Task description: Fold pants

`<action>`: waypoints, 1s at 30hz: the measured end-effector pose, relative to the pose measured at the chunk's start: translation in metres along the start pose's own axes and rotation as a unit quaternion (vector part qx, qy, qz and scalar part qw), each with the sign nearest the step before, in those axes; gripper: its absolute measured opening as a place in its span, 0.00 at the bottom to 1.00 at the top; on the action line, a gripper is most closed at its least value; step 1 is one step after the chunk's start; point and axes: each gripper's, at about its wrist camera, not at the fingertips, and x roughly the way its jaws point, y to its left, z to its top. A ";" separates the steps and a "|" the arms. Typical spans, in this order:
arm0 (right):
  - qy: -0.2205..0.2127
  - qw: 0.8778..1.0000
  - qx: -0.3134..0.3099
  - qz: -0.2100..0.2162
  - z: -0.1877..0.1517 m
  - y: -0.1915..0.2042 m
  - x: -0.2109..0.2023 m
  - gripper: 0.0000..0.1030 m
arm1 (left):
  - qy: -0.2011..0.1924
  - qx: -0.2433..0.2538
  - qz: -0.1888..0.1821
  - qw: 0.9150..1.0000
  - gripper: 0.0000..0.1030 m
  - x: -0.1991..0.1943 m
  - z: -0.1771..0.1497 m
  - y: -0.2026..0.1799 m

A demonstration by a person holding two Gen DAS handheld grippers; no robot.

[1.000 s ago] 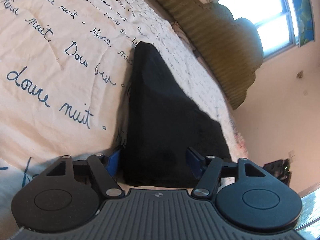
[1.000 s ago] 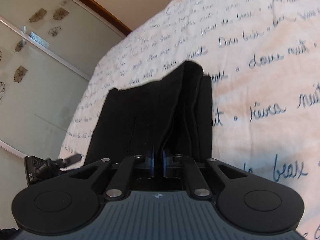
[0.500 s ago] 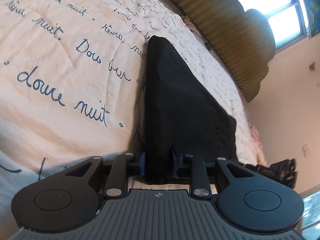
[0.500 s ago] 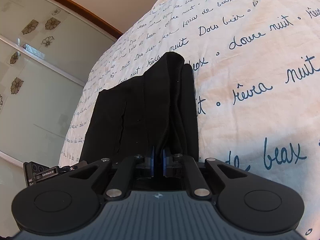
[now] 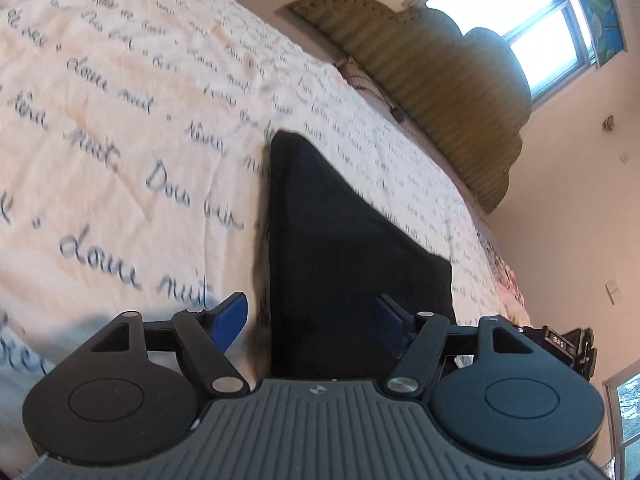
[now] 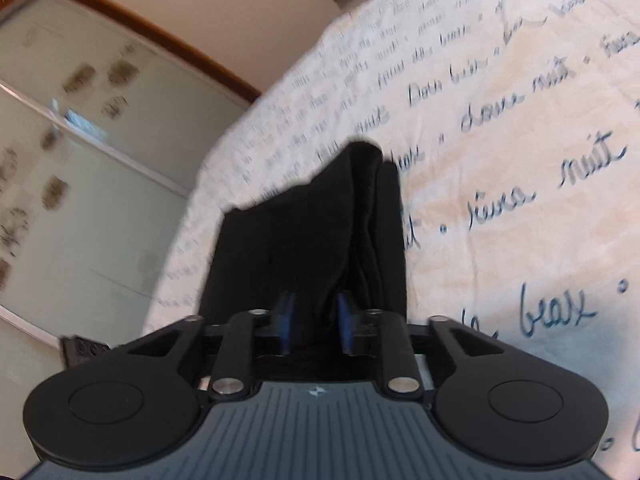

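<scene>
The black pants (image 5: 344, 248) lie folded into a compact stack on a cream bedspread with blue script. My left gripper (image 5: 310, 316) is open, its blue pads wide apart at the near edge of the stack, one pad (image 5: 230, 316) over the bedspread. In the right wrist view the pants (image 6: 304, 232) show stacked layers along their right side. My right gripper (image 6: 314, 316) is partly open, its blue pads a little apart with black fabric between them.
The bedspread (image 5: 120, 140) covers the whole bed. A green scalloped headboard (image 5: 448, 88) and a bright window (image 5: 520, 20) are beyond it. Glass sliding doors (image 6: 80, 168) stand left of the bed in the right wrist view. The other gripper shows at the edge (image 5: 568, 344).
My left gripper closed on the stack edge half a second ago and has opened wide again. My right gripper's pads have parted from shut. Both views have pulled back slightly.
</scene>
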 end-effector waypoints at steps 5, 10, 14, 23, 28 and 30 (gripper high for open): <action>-0.025 0.997 0.074 0.012 0.018 -0.027 -0.007 0.60 | 0.011 -0.022 -0.009 1.000 0.69 0.028 0.024 0.007; 0.004 0.996 0.085 0.006 0.026 -0.034 0.021 0.60 | 0.024 -0.030 -0.006 0.999 0.69 0.067 0.035 0.016; 0.038 0.997 0.039 -0.048 0.025 -0.024 0.049 0.58 | 0.027 -0.046 -0.030 0.998 0.72 0.076 0.041 0.020; 0.054 0.998 0.024 -0.036 0.026 -0.012 0.080 0.31 | 0.029 -0.034 -0.012 0.999 0.24 0.095 0.038 0.016; 0.032 0.999 -0.013 -0.035 0.025 0.005 0.066 0.16 | 0.034 -0.008 0.022 0.999 0.19 0.088 0.035 0.007; 0.036 0.998 -0.018 -0.042 0.023 0.002 0.068 0.16 | 0.031 0.006 0.027 0.999 0.20 0.094 0.033 0.009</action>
